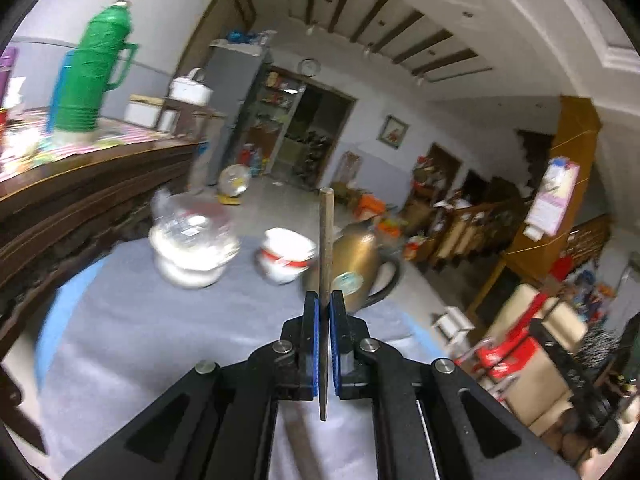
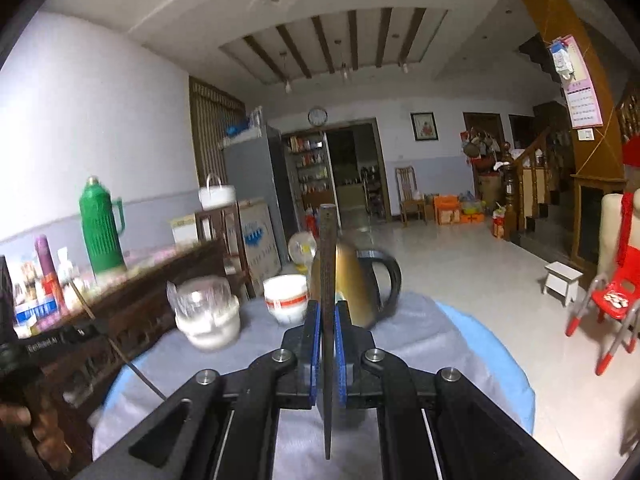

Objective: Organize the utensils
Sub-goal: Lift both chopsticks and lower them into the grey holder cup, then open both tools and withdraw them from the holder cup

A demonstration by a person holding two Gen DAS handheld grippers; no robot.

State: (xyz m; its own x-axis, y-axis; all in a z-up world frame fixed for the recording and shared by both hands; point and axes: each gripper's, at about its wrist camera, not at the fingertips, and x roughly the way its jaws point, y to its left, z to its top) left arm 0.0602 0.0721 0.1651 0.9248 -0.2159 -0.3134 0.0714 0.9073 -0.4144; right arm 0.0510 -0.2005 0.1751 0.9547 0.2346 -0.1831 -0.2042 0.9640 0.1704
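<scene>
Left gripper (image 1: 323, 320) and right gripper (image 2: 328, 320) are each clamping one upright chopstick (image 1: 326, 248) (image 2: 328, 264) above the grey-clothed table (image 1: 168, 340), probably carrying both toward the far jar (image 1: 192, 240).

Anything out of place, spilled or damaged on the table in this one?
Nothing stands out. The glass jar, white bowl and gold kettle stand upright on the grey cloth; no spill or damage shows.

On the tabletop (image 2: 460, 332) stand a gold kettle (image 2: 356, 280), a white bowl (image 2: 286, 300) and a glass jar (image 2: 206, 312); a green thermos (image 2: 100, 232) stands on the sideboard (image 2: 160, 280).
</scene>
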